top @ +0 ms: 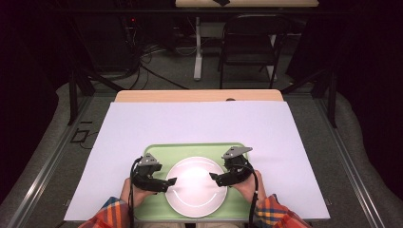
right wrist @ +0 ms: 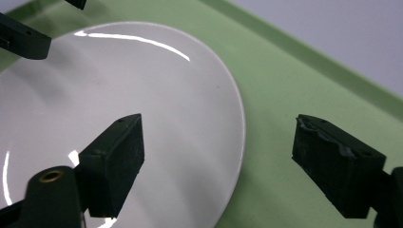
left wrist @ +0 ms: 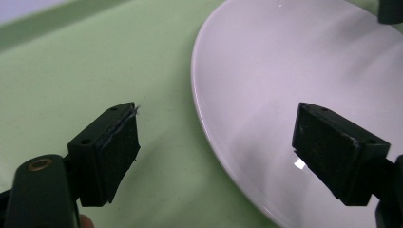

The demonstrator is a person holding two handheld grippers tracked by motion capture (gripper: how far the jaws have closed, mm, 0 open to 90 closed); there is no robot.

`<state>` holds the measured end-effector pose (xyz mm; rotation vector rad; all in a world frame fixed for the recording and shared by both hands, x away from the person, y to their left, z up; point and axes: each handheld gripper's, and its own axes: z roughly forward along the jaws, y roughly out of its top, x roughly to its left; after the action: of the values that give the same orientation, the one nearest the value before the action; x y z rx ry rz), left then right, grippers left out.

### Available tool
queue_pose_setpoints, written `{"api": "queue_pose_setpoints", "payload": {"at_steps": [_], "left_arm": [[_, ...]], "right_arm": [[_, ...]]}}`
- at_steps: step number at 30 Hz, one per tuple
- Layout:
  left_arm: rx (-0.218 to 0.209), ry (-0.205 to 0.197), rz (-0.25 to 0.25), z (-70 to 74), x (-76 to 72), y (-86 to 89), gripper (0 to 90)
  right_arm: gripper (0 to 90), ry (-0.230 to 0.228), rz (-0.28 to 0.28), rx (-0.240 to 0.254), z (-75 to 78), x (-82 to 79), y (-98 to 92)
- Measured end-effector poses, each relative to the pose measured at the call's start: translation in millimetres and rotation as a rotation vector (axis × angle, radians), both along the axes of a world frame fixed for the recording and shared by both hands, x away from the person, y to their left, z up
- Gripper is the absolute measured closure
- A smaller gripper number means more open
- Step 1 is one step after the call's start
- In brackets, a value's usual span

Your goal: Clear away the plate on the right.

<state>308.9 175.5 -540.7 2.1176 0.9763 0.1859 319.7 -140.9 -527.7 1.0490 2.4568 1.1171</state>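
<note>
White plate [top: 196, 186] centred on green tray [top: 190, 149]; left tool [top: 172, 181] and right tool [top: 214, 177] spread astride opposite rims, likely for balanced two-sided handling.

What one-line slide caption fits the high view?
Left tongs and right tongs open at opposite edges of a white plate on a green tray.

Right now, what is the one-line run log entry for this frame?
left gripper: open, jaws straddling rim | right gripper: open, jaws straddling rim | round white plate: resting on green tray, not gripped
</note>
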Motion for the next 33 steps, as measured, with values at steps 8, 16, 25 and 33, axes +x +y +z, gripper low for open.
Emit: {"api": "queue_pose_setpoints", "payload": {"at_steps": [8,16,25,33], "left_arm": [[-0.003,-0.110,-0.036,20.0,-13.9,7.8,9.3],[0.045,-0.229,-0.035,40.4,-32.1,13.7,6.1],[0.022,-0.252,-0.026,46.6,-40.2,21.4,4.5],[0.026,-0.258,0.011,44.1,-49.9,35.3,2.9]], "right_arm": [[12.1,-0.076,-0.007,0.044,25.1,-7.9,-15.1],[6.6,-0.165,-0.022,0.037,45.5,-21.6,-33.9],[1.7,-0.205,-0.031,0.062,55.0,-36.7,-50.0],[0.0,-0.233,-0.070,0.087,59.8,-51.8,-68.1]]}}
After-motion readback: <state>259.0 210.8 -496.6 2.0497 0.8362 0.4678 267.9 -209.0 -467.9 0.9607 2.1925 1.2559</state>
